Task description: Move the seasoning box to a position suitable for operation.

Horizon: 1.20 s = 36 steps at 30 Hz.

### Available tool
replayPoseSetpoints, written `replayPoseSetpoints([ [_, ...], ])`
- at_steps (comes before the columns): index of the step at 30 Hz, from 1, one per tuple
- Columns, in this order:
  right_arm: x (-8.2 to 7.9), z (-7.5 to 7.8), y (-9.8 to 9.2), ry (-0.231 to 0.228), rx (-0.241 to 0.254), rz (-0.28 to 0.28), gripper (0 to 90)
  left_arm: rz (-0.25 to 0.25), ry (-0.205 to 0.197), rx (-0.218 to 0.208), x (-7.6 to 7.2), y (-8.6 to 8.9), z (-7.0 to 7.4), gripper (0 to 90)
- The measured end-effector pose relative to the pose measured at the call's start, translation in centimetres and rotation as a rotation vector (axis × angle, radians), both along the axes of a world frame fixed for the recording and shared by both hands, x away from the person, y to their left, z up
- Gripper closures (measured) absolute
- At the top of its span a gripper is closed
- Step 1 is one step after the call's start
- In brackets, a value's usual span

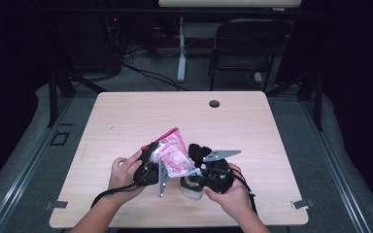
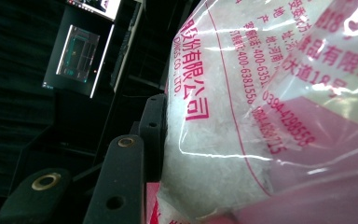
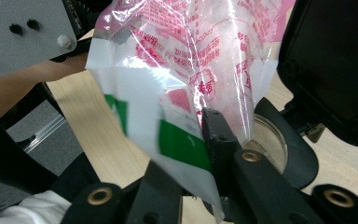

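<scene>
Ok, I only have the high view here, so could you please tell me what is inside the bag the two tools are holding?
Observer: In the left gripper view, white grains show through the clear film of the bag, under red print.
Operator: Thank you; where does the right tool grip it?
Observer: The right tool pinches a lower edge of the bag, beside a green patch.

lab | dark curtains [image 1: 9, 58] | cables [image 1: 145, 73] | monitor [image 2: 81, 53]
</scene>
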State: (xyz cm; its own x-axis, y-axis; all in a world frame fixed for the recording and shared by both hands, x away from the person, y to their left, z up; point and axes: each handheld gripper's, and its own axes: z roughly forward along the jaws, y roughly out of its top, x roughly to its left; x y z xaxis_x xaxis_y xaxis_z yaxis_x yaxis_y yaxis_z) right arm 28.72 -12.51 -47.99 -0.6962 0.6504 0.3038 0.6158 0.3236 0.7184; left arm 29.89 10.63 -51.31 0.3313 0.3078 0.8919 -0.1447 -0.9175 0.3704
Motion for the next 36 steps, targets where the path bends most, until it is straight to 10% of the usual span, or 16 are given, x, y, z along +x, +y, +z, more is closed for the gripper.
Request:
replayPoseSetpoints([
  [36, -0.19, -0.11, 0.01, 0.016, 0.008, 0.006, 89.4, -0.008, -0.091, 0.091, -0.67, -0.38, 0.42, 65.4],
])
